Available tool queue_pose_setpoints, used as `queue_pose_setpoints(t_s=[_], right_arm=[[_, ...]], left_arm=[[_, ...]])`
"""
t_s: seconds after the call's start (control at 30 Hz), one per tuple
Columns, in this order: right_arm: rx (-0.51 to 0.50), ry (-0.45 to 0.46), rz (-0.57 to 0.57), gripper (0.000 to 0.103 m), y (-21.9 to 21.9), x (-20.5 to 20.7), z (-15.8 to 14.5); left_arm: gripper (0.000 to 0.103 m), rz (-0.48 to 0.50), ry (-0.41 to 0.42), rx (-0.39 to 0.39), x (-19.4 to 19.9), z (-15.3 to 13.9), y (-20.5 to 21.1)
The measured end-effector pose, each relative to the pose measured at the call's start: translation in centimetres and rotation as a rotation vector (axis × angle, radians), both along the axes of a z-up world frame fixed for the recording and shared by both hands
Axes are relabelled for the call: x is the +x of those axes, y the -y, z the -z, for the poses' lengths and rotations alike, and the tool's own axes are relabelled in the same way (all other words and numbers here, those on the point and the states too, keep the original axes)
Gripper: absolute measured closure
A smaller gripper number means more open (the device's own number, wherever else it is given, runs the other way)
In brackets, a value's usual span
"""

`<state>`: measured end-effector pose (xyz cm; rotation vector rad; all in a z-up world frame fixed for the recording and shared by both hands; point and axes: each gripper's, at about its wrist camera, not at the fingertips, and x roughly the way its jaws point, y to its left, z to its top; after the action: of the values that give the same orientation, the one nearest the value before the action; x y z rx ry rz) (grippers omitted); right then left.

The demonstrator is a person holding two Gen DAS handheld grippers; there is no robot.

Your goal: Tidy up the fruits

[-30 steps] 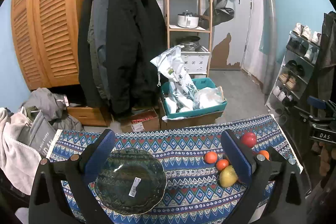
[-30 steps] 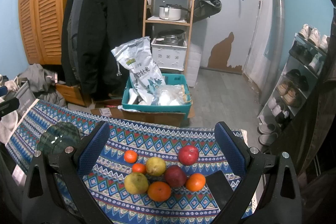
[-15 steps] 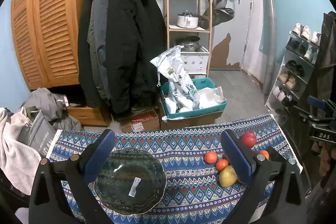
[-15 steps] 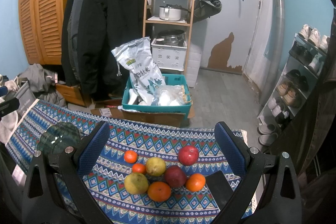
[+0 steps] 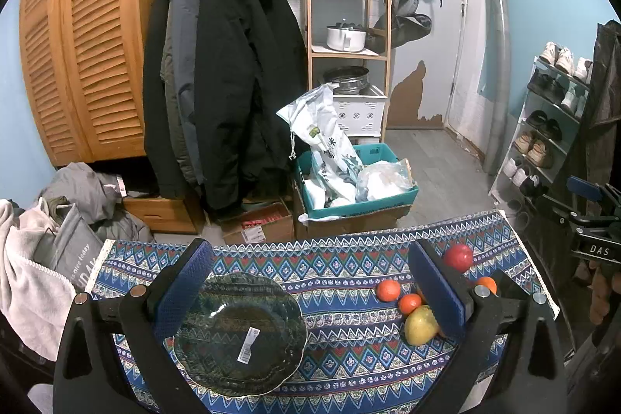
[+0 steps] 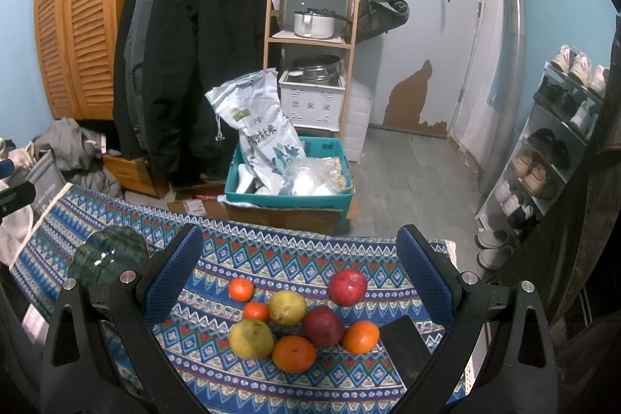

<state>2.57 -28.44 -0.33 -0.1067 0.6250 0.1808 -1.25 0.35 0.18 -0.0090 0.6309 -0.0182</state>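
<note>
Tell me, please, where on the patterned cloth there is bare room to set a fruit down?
Bare cloth runs between the glass plate and the small orange nearest it. The plate holds only a sticker. The fruit cluster is crowded, hemmed by a dark flat object. Both grippers, left and right, are open.

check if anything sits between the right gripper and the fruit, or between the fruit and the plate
Nothing visible does. The right gripper is open, directly over the fruit. Only bare cloth lies between the fruit and the empty plate.
</note>
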Motion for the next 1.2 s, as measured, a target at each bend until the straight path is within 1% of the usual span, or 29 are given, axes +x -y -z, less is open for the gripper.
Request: queue_pose_setpoints(t_s=[0.47, 0.5, 0.53, 0.67, 0.83, 0.87, 0.93, 1.03, 1.2], right_arm=[[-0.003, -0.006, 0.008, 0.005, 0.4, 0.1, 0.1], [-0.003, -0.006, 0.009, 0.005, 1.1, 0.2, -0.6], [-0.004, -0.009, 0.011, 0.005, 1.2, 0.3, -0.6], [0.002, -0.024, 0.012, 0.005, 1.9, 0.8, -0.4], [0.009, -0.061, 0.027, 0.005, 2.9, 1.5, 0.7], [0.01, -0.069, 0.03, 0.005, 3.1, 1.7, 0.9], [0.012, -0.093, 0.043, 0.005, 3.8, 2.2, 1.6], [0.005, -0.135, 0.062, 0.005, 4.9, 3.0, 2.8], [-0.025, -0.185, 0.089, 0.005, 6.0, 4.0, 4.7]], left_arm=[[0.001, 0.012, -0.01, -0.006, -0.1, 0.1, 0.6], [0.001, 0.015, -0.01, -0.007, 0.0, 0.1, 0.8], [0.001, 0.017, -0.013, -0.007, 0.3, 0.2, 1.0], [0.001, 0.04, -0.045, -0.012, 1.3, 0.9, 2.1], [0.001, 0.067, -0.087, 0.005, 2.7, 2.4, 3.5], [0.001, 0.08, -0.106, 0.007, 3.1, 3.0, 4.0], [0.001, 0.092, -0.115, 0.013, 3.6, 3.8, 4.6], [0.001, 0.111, -0.163, 0.016, 4.4, 4.9, 5.5], [0.001, 0.141, -0.186, 0.036, 5.2, 6.2, 7.2]])
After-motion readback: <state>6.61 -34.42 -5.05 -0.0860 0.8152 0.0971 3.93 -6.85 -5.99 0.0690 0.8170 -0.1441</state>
